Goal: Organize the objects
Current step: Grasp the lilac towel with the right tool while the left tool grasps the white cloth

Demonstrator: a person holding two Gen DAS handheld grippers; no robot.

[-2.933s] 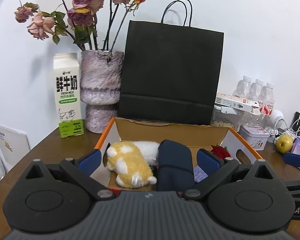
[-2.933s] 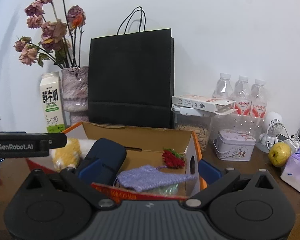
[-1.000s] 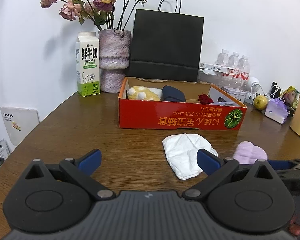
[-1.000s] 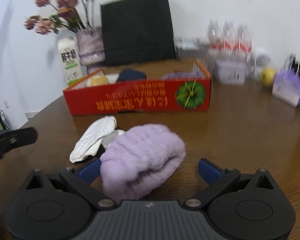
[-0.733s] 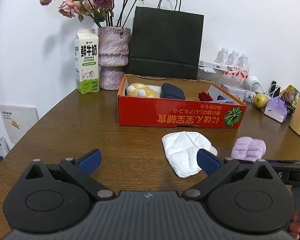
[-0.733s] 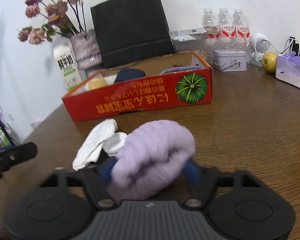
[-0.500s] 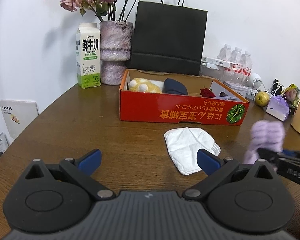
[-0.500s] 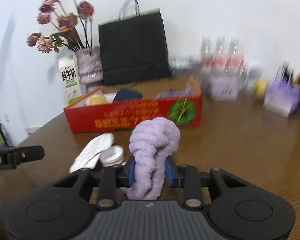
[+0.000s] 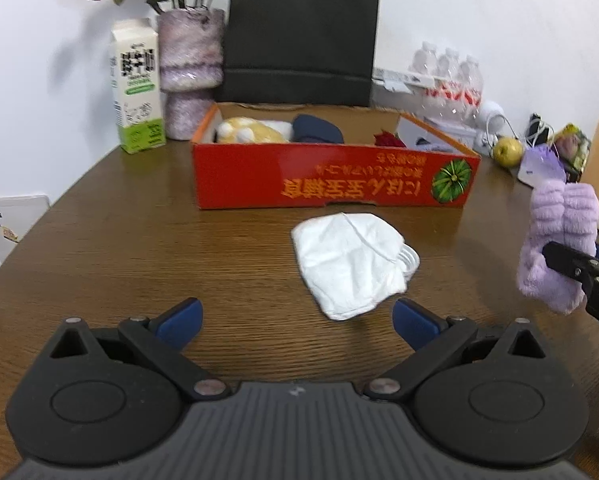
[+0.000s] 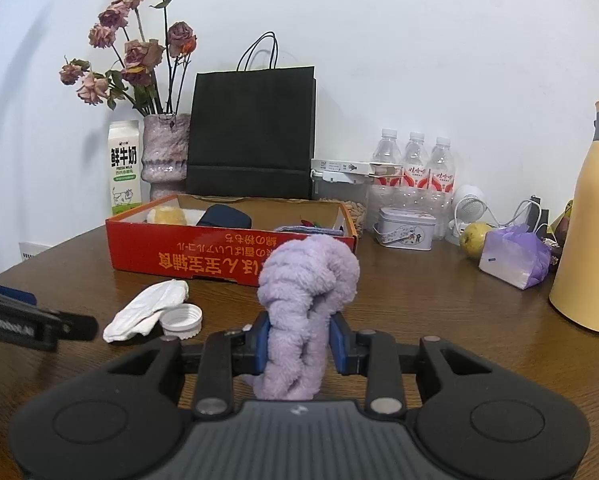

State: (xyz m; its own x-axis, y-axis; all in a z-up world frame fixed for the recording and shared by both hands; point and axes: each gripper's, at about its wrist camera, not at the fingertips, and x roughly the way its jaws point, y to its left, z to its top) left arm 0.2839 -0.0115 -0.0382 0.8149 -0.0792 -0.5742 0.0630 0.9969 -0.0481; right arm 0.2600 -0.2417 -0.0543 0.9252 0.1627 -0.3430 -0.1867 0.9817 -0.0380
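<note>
The left gripper (image 9: 295, 316) hangs over the table with its jaws spread wide and nothing between them; the white face mask (image 9: 349, 258) lies just ahead of it. To the right, the right gripper (image 10: 299, 344) is clenched on the purple fluffy headband (image 10: 305, 300), lifted off the wood in front of the red cardboard box (image 10: 219, 258). I judge the step is carrying the headband to the box; next it must clear the front wall before release. Only the right wrist view shows the white bottle cap (image 10: 180, 319) beside the mask and the yellow thermos (image 10: 591, 216).
</note>
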